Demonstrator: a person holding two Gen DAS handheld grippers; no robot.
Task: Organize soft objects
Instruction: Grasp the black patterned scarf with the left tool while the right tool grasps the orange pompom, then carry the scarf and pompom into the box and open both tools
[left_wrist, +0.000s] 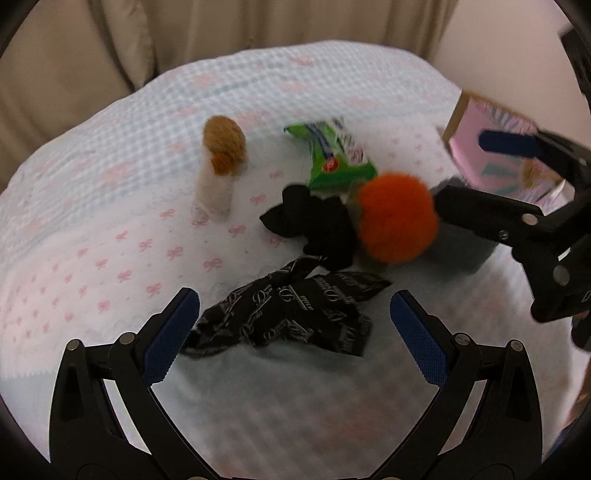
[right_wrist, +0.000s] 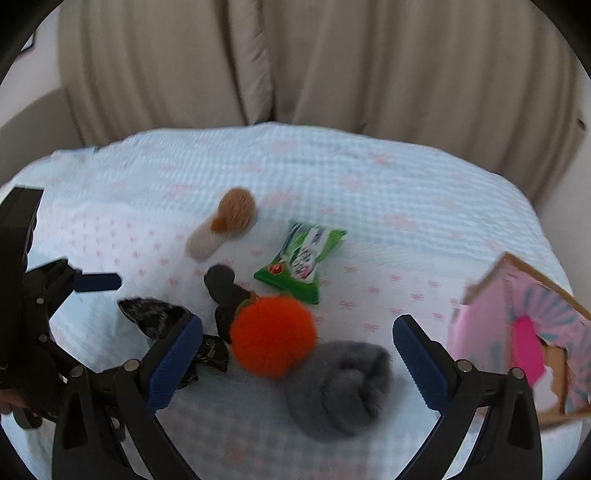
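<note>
Left gripper: low over the bed, fingers spread wide, clamped on nothing; blue ribbed pads either side of the printed black cloth.
Right gripper: jaws wide apart, empty; hovering above the grey rolled cloth and orange pompom.
Printed black cloth: one; thin, crumpled, white script pattern; nearest the left gripper.
Plain black cloth: one; bunched, matte; touching the orange pompom, just beyond the printed cloth.
Orange pompom: one; round, fluffy, fuzzy edge; resting against the grey roll.
Grey rolled cloth: one; thick, soft knit, rolled into a bundle; just beside the pink box.
Plush toy: one; white furry body, tan woolly top; lying apart from the pile, farther back.
Green packet: one; glossy, crinkled plastic; behind the pompom.
Pink box: one; cardboard, open, patterned; at the right edge.
Bedspread: pale blue check with pink bows, textured weave.
Curtain: beige, folded, behind the bed.
</note>
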